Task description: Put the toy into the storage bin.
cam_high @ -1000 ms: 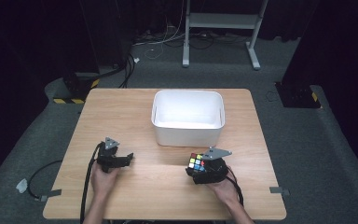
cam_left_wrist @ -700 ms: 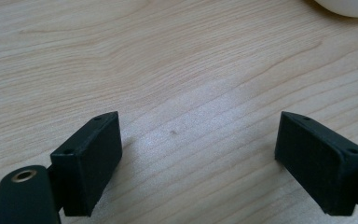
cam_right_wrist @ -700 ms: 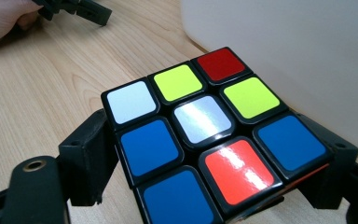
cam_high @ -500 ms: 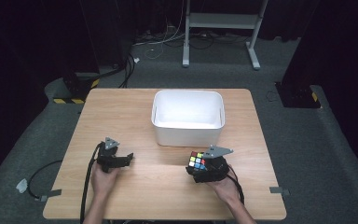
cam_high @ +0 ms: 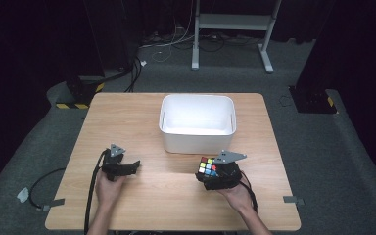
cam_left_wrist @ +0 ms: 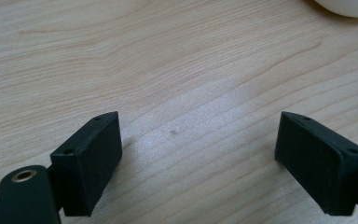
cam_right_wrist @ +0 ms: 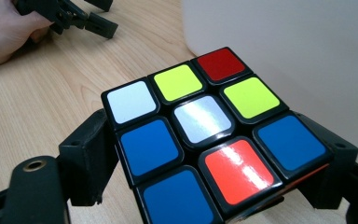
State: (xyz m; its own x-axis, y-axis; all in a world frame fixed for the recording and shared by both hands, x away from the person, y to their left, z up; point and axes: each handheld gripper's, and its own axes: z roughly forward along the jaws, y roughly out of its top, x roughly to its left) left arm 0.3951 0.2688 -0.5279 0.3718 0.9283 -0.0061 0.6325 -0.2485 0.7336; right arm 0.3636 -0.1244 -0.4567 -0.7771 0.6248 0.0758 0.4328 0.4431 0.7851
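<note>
The right gripper has its jaws clamped on the two sides of the puzzle cube, just at 6 o'clock from the white bin on the table. At 9 o'clock from the cube, well apart, the left gripper rests with its jaws wide apart over bare wood.

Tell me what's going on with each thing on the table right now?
Cube: scrambled, clamped between the right gripper's fingers, beside the bin.
Bin: upright, open on top, nothing seen inside.
Right gripper: shut on the cube.
Left gripper: open, fingers wide apart over bare table, holding nothing.
</note>
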